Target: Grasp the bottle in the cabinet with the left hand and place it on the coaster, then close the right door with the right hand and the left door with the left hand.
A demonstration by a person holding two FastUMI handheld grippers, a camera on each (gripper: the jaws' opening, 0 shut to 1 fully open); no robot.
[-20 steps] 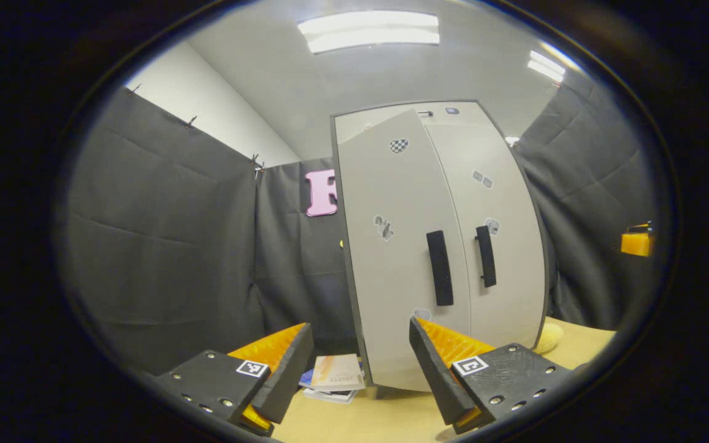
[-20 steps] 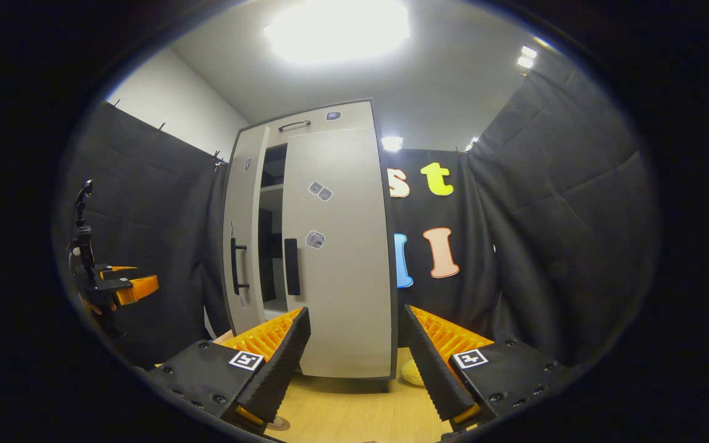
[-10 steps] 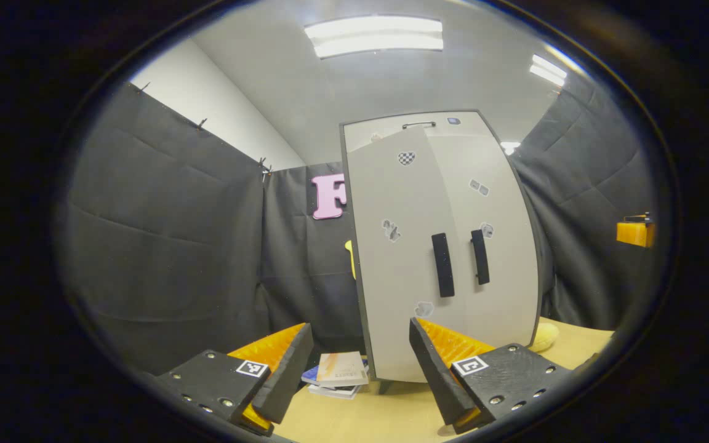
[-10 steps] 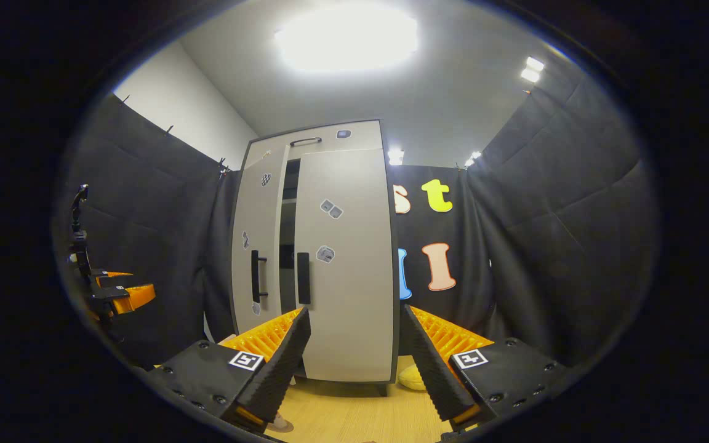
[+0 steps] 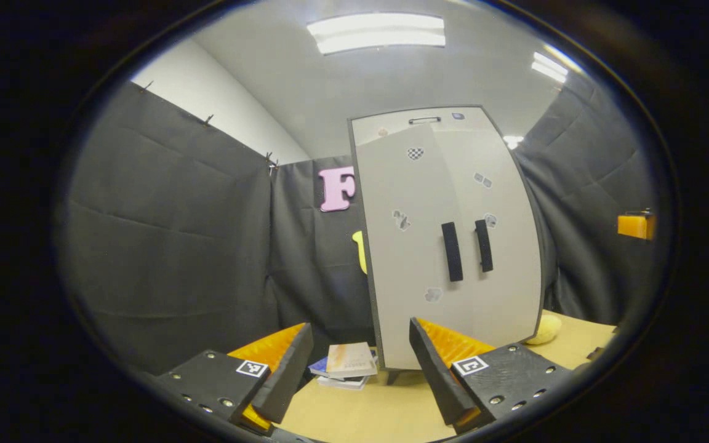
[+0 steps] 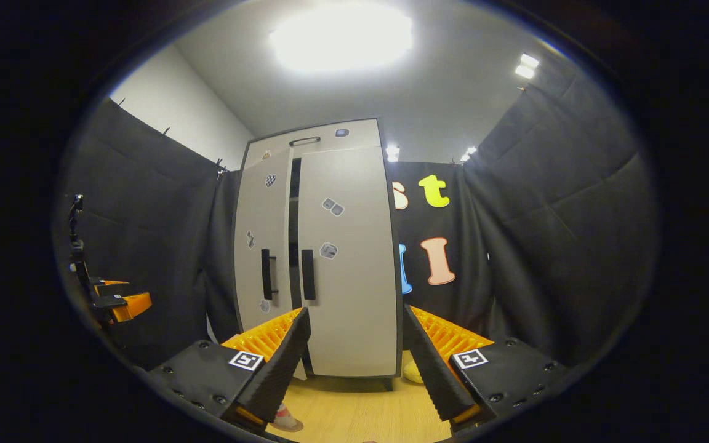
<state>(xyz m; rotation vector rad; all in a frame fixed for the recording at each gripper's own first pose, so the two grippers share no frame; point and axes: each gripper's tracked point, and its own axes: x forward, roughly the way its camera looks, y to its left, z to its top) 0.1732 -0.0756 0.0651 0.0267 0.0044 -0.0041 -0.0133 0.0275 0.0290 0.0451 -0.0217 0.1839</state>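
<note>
Cabinet (image 5: 447,246) doors fill the middle of the left gripper view: a tall pale grey cabinet with a dark edge, standing upright on the wooden table (image 5: 385,412). Its left door (image 5: 404,246) and right door (image 5: 502,246) each carry a black vertical handle, the two handles close together near the centre seam, and small stickers dot both panels. From this angle the doors look nearly flush. The left gripper (image 5: 354,369) hangs in front of the cabinet with its fingers spread apart and nothing between them. A small stack of books (image 5: 347,364) lies on the table just left of the cabinet's foot, and a yellow object (image 5: 544,331) sits by its right foot.

In the right gripper view the cabinet (image 6: 320,258) stands straight ahead. A narrow dark gap runs between the left door (image 6: 262,246) and the right door (image 6: 348,258), so the left door is slightly ajar. The right gripper (image 6: 354,363) is spread wide and empty. Far to the cabinet's left, the left gripper (image 6: 117,301) is seen at a distance. I cannot make out the bottle or coaster clearly.
</note>
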